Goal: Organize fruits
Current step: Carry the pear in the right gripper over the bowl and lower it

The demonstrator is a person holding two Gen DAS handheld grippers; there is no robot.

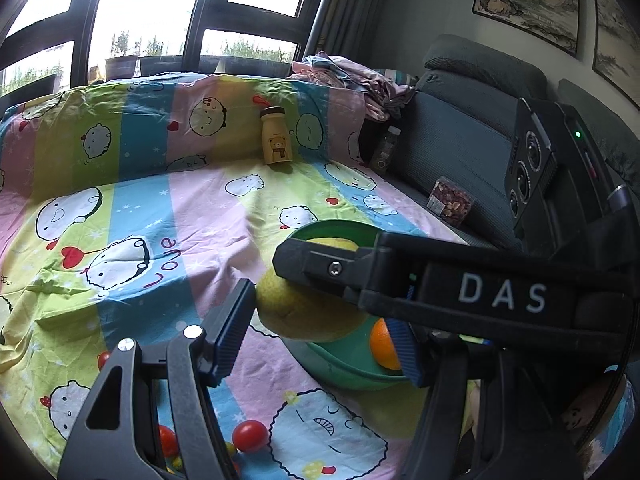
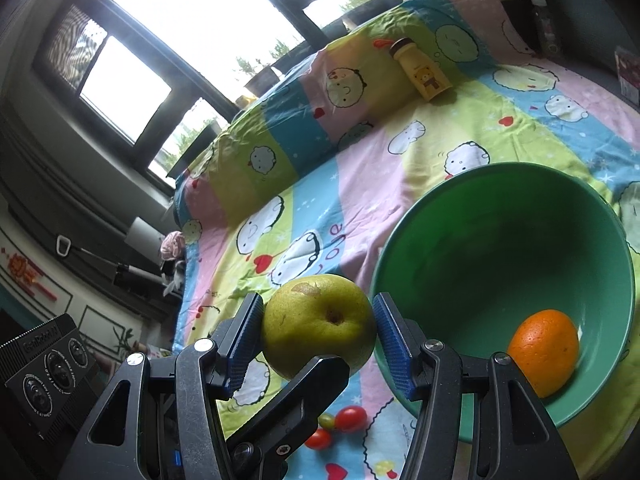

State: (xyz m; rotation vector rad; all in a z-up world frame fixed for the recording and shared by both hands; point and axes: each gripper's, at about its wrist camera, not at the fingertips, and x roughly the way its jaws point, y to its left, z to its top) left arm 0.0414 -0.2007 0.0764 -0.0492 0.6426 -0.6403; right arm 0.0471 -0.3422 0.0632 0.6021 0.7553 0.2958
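Right gripper (image 2: 319,334) is clamped on a pear (image 2: 318,324), one blue pad on each flank at the widest girth. The pear hangs above the patterned bedsheet (image 2: 360,168), just left of the green bowl (image 2: 500,248) as this gripper looks at it. An orange (image 2: 545,351) already lies in the bowl, low on the gripper's right. Small tomatoes (image 2: 344,420) sit on the sheet beneath the pear.

Left gripper (image 1: 320,328): fingers spread wide, holding nothing. In its view the pear (image 1: 296,308) sits between them, close against the left pad; I cannot tell whether they touch.

Handling, judged: the pear looks firm, fairly heavy for its size, with smooth waxy skin (one scuffed patch near the top). It could bruise under a hard squeeze and could slip if held off-centre. The present hold across the middle seems the sound one.

Orientation: the dimpled end points roughly at the right wrist camera, so the long axis runs about along the fingers, crosswise to the pads. Which end (stem or blossom) is unclear.

Also ahead, well beyond: a yellow bear-print bottle (image 2: 420,70).
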